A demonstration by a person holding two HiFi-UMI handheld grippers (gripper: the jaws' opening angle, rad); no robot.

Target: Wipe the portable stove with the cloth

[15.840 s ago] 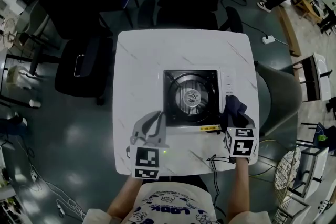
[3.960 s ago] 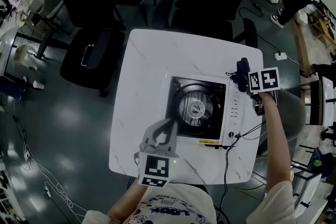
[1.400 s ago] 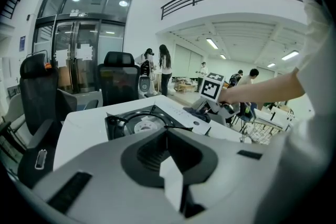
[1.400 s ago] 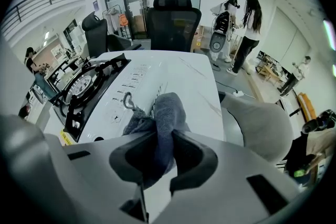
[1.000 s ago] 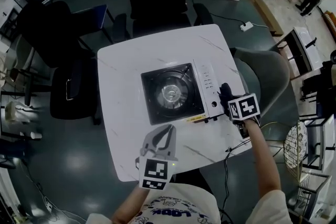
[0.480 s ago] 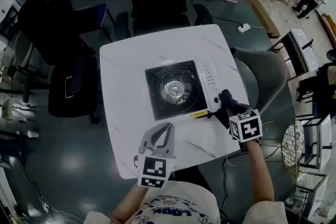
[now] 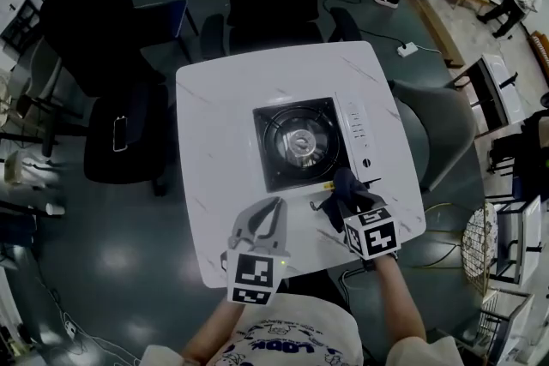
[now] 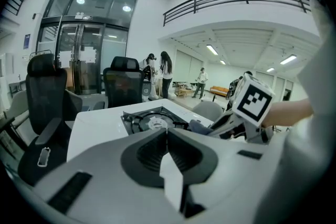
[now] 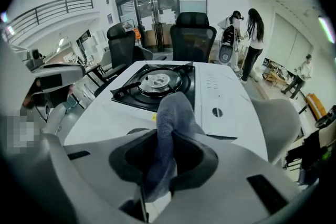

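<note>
The portable stove (image 7: 302, 141) sits on the white table (image 7: 214, 99), a black burner top with a white control panel (image 7: 360, 137) on its right. My right gripper (image 7: 340, 200) is shut on a dark blue-grey cloth (image 7: 346, 183) at the stove's near front edge, close to the front-right corner. In the right gripper view the cloth (image 9: 171, 118) stands bunched up between the jaws, in front of the stove (image 9: 156, 83) and its knob (image 9: 216, 112). My left gripper (image 7: 275, 205) is shut and empty above the table, left of the cloth. From the left gripper view its jaw tips (image 8: 167, 131) meet before the stove (image 8: 151, 121).
Black office chairs (image 7: 120, 129) stand left of and behind the table, and a grey chair (image 7: 442, 133) stands at its right. A cable (image 7: 356, 274) hangs off the near table edge. A power strip (image 7: 409, 49) lies on the floor; people stand far back.
My right gripper has carried the cloth from the stove's right side round to its near front edge, leftward and toward me. The left gripper has stayed put.
</note>
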